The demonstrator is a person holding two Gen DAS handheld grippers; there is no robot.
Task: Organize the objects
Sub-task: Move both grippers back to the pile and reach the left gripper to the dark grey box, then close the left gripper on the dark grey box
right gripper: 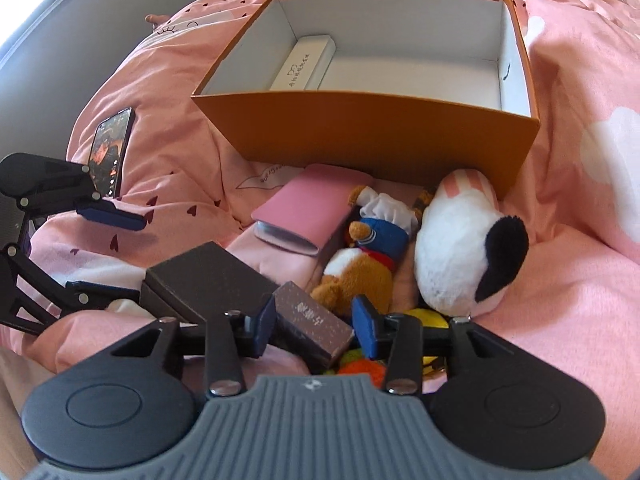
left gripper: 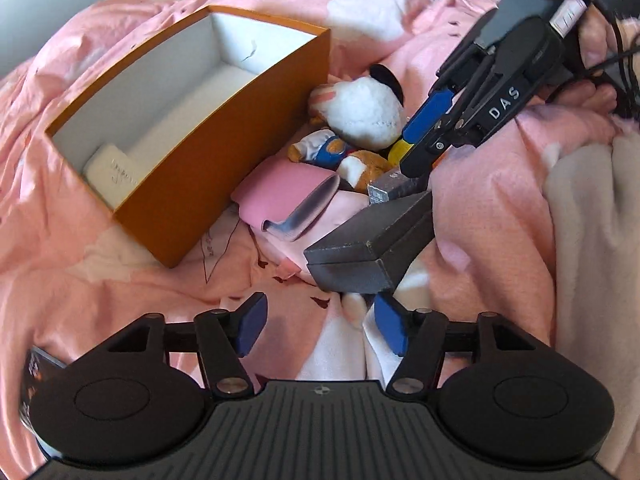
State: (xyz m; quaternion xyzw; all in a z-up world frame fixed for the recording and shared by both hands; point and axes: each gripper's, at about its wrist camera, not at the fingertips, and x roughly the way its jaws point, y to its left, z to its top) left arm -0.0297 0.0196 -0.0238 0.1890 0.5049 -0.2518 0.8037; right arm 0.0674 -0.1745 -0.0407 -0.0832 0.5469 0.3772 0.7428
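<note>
Low in the right wrist view, the right gripper (right gripper: 314,326) straddles a small dark box (right gripper: 310,326), jaws parted, not pressing. Rigid, light; pinch its long sides. Left gripper (left gripper: 320,330) gapes empty beside a larger dark box (left gripper: 372,240).

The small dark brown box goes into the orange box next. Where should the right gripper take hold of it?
Grip the small dark brown box across its narrow width, on the two long sides, coming from above. It lies tilted between the right gripper's open fingers, its long axis running along them.
</note>
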